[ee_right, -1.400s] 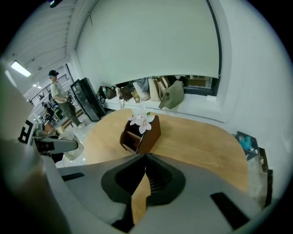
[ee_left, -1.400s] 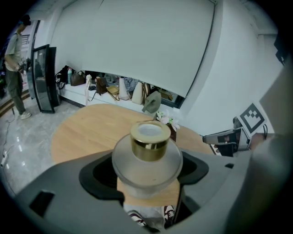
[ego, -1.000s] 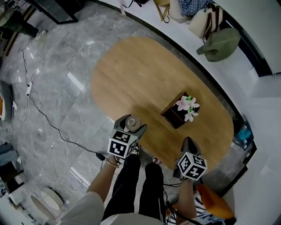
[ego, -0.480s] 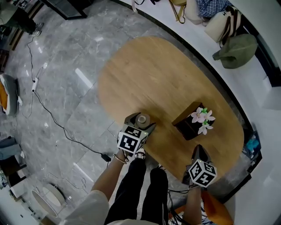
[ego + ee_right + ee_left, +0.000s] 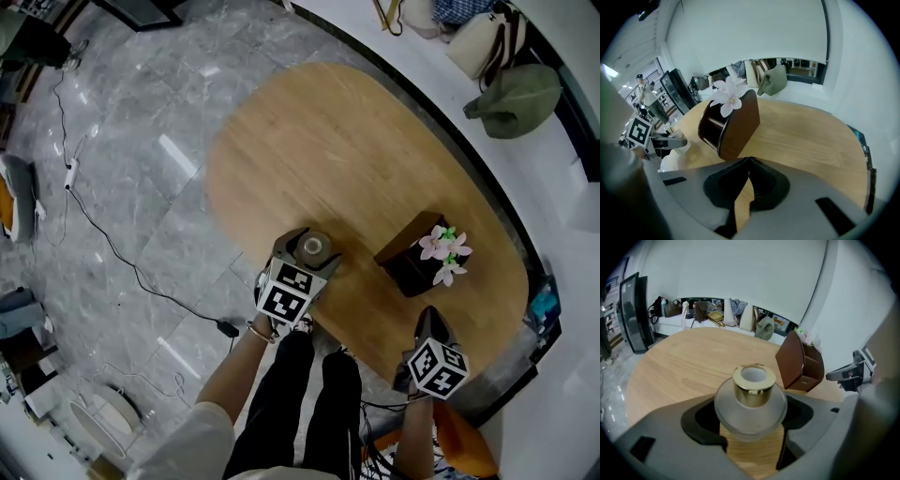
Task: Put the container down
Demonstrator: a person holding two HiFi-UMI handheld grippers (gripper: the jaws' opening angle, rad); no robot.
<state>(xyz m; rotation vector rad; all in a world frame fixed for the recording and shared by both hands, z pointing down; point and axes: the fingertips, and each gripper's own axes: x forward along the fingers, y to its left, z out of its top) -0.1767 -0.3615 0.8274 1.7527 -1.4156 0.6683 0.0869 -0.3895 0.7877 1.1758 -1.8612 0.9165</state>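
Tabletop (image 5: 328, 141): an oval of pale wood, bare apart from one item near my right side.
Flower box (image 5: 412, 264): dark brown, with white blossoms on top, well apart from the container.
Left hand-held gripper (image 5: 306, 255): I had it clamped round the container's belly, over the near edge of the tabletop.
Right hand-held gripper (image 5: 748, 164): jaws met at the tips with nothing between them, parked just short of the flower box.
Container (image 5: 751, 401): a squat frosted-glass bottle with a gold collar, upright. I could not tell whether its base touched the wood.
Handling: I judged it stiff, smooth, fairly weighty and breakable. The wide belly below the collar was the sound place to hold.
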